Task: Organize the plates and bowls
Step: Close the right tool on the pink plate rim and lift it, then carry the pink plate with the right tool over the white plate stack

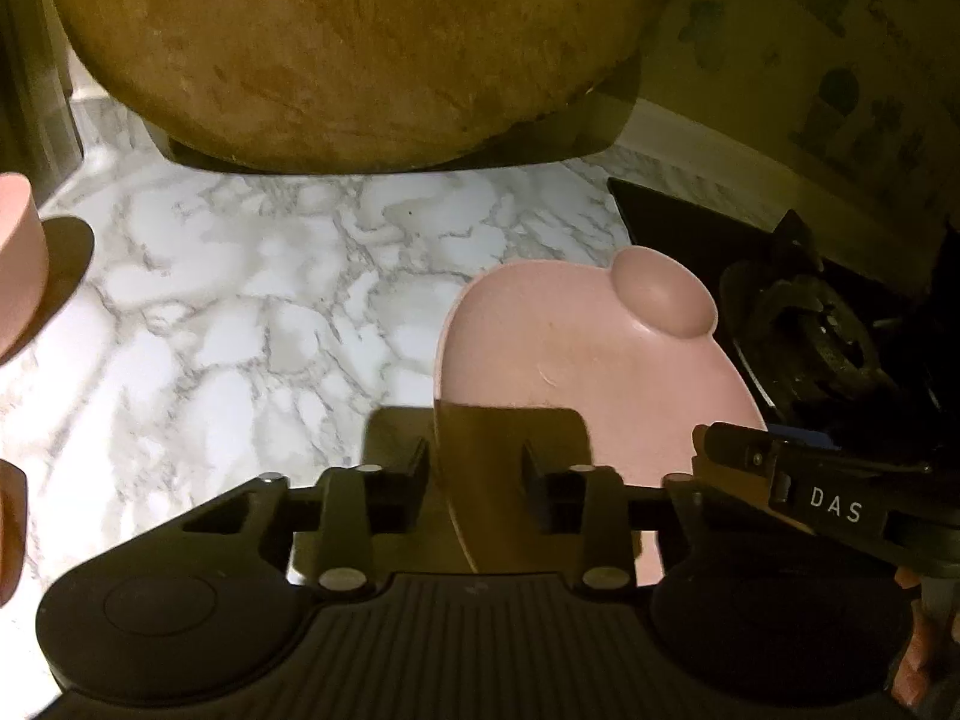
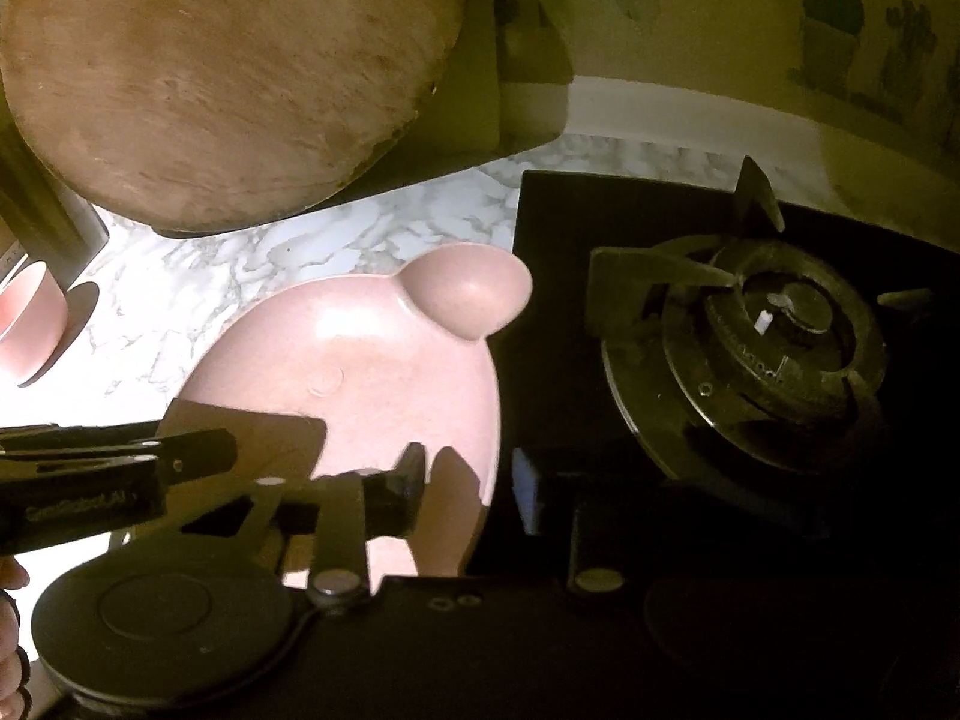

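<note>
A pink plate (image 1: 570, 348) (image 2: 360, 354) with a rounded ear-like bump on its far rim lies on the marble counter (image 1: 240, 312), right beside the stove. My left gripper (image 1: 477, 462) straddles the plate's left rim, one finger outside it and one inside, pads against it. My right gripper (image 2: 471, 474) grips the right rim the same way, its outer finger over the dark stove edge. Each gripper's body also shows at the side of the other's view. A pink bowl (image 1: 18, 276) (image 2: 30, 324) stands at the far left.
A large round wooden board (image 1: 360, 48) (image 2: 228, 72) leans upright at the back of the counter. A black gas hob with a burner (image 2: 768, 348) (image 1: 804, 330) fills the right side. A dark container (image 2: 36, 210) stands behind the pink bowl. A patterned wall runs along the back.
</note>
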`<state>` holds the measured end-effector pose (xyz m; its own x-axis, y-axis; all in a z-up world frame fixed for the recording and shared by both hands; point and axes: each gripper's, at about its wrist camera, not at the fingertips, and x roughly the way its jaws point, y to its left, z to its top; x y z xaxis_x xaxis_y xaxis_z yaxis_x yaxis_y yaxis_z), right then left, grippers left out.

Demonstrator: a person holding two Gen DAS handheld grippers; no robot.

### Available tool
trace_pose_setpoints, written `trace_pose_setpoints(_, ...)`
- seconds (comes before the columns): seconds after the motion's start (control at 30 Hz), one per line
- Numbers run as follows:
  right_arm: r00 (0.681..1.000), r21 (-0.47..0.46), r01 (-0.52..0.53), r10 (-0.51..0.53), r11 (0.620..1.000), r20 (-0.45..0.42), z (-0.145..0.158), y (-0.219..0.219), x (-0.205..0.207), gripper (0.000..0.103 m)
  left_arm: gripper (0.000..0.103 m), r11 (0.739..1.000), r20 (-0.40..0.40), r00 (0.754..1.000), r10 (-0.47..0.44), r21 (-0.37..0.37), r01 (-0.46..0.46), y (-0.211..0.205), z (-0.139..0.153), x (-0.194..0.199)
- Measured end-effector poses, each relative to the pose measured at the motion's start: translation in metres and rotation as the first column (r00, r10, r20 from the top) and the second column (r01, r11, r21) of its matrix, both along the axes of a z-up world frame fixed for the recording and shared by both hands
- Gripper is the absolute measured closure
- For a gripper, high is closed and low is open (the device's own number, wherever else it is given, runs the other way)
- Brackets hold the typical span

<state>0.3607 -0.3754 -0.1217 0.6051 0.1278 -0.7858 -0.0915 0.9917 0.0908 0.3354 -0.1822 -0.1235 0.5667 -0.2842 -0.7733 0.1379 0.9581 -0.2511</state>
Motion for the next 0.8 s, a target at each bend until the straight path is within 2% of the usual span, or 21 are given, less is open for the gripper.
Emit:
trace_pose_setpoints(0.07,1.0,0.003,0.004,-0.004,1.0,-0.001,0.0,-0.001,-0.001,0.084,0.079,1.0,-0.004,1.0,0.003,0.0,-0.003,0.0,0.0,0.0)
trace_pose_setpoints(0.23,1.0,-0.006,0.013,-0.013,1.0,0.0,0.001,0.0,-0.003,0.094,0.082,1.0,-0.008,1.0,0.013,0.005,-0.013,0.003,0.001,-0.003)
trace_pose_setpoints(0.47,1.0,-0.009,-0.002,0.002,1.0,0.003,0.006,0.005,-0.014,0.094,0.082,1.0,0.009,1.0,0.025,-0.002,-0.025,0.013,0.009,-0.016)
trace_pose_setpoints(0.8,0.997,-0.01,-0.056,0.056,0.998,0.058,0.033,0.032,-0.039,0.095,0.082,0.998,0.04,0.997,0.07,-0.002,-0.07,0.046,0.037,-0.05)
